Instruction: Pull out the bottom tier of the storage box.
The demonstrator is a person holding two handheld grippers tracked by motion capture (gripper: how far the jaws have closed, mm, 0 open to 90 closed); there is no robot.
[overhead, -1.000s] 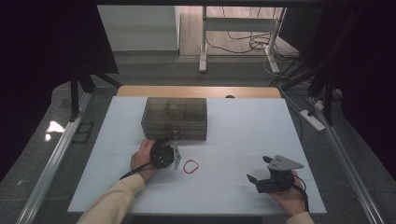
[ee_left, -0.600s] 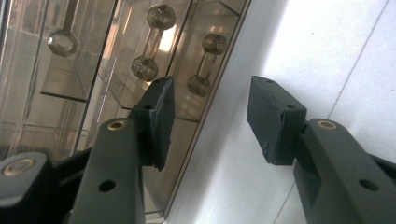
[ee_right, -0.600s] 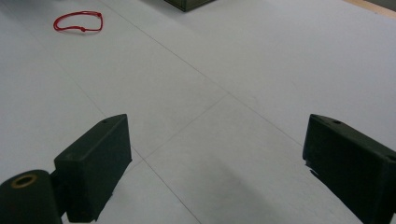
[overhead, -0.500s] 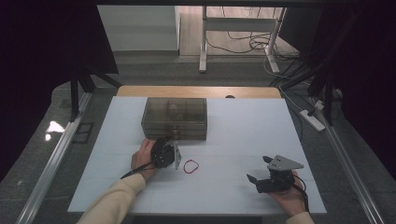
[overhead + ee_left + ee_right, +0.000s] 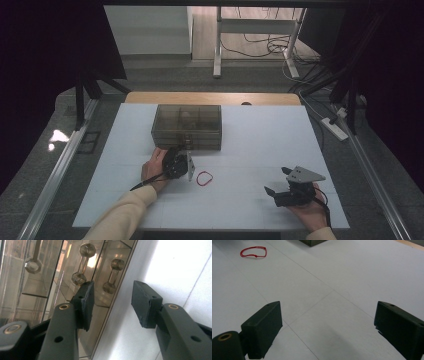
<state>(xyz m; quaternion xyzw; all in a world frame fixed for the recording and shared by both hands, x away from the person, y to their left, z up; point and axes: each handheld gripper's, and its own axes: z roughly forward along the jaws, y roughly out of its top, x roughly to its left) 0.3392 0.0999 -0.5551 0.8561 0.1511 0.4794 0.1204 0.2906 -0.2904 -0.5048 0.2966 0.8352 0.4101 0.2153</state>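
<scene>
The smoky clear plastic organizer box [image 5: 187,126] sits just above the centre of the high view on the white table [image 5: 260,145], its near wall facing the person; in the left gripper view [image 5: 62,277] it takes up the upper left of the frame, and dumbbell-shaped latch or hinge pieces [image 5: 83,263] show through or on its wall. It looks like thin, hard plastic with inner dividers; I judge it light, rigid, rather slick, and likely to slide on the smooth table if pushed from one side; the lid would flex or crack under a hard squeeze, so the sensible hold is the small latch at the front edge or the lid's rim, pinched gently, with the box steadied.

The left gripper [image 5: 184,164] lies just in front of the box's near wall at centre left of the high view, and its own view [image 5: 112,302] shows the jaws half parted with nothing between the pads; one pad [image 5: 86,303] stands before the box wall, the other [image 5: 143,303] over bare table; the jaws have just been closing a little, yet grasp nothing.

A red loop of string or elastic [image 5: 204,178] lies just right of that gripper, soft and light.

The right gripper [image 5: 280,182] rests well apart at lower right, jaws spread wide and empty in its own view [image 5: 327,325]; the loop [image 5: 253,251] shows at that view's upper left.
</scene>
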